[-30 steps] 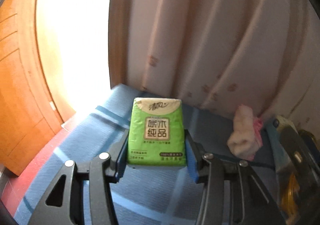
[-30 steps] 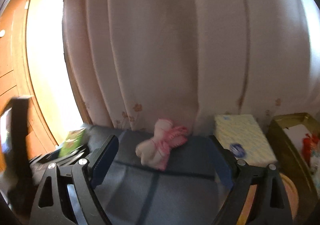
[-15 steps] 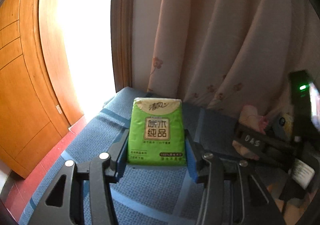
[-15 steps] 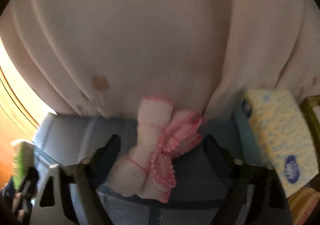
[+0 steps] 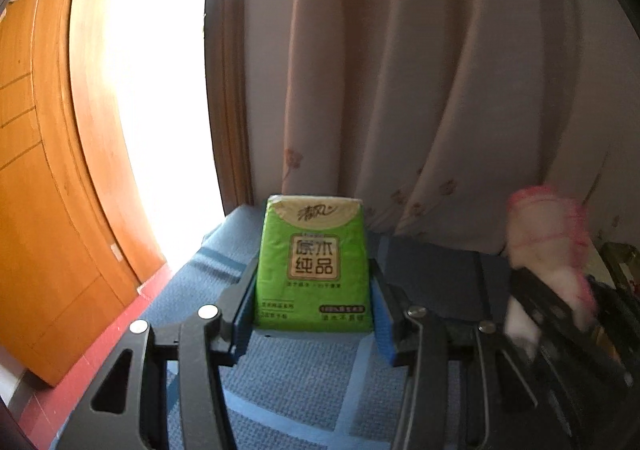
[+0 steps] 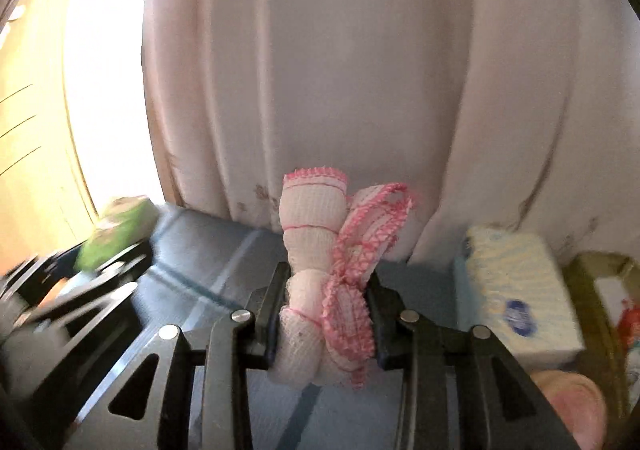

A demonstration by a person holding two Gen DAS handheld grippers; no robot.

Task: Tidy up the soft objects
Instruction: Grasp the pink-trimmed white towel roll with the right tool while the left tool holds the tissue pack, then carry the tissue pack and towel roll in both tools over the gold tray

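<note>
A green tissue pack [image 5: 314,266] stands upright between the blue pads of my left gripper [image 5: 314,302], which is shut on its sides above the blue checked cover [image 5: 304,382]. My right gripper [image 6: 327,279] has its jaws closing on a white knotted cloth with pink trim [image 6: 316,250]; both pads press into its lower half. From the left wrist view the same cloth [image 5: 548,234] and the right gripper [image 5: 560,314] appear blurred at the right. In the right wrist view the green pack [image 6: 116,230] shows blurred at the far left.
A pale curtain [image 6: 360,70] hangs close behind both objects. A yellow and blue tissue pack [image 6: 520,290] lies to the right of the cloth, with a gold-rimmed box [image 6: 604,290] beyond it. Wooden panelling [image 5: 36,170] and a bright opening stand to the left.
My right gripper moved in on the knotted cloth and drew its wide jaws together onto it. The left gripper kept its hold on the green pack and rose slightly.
</note>
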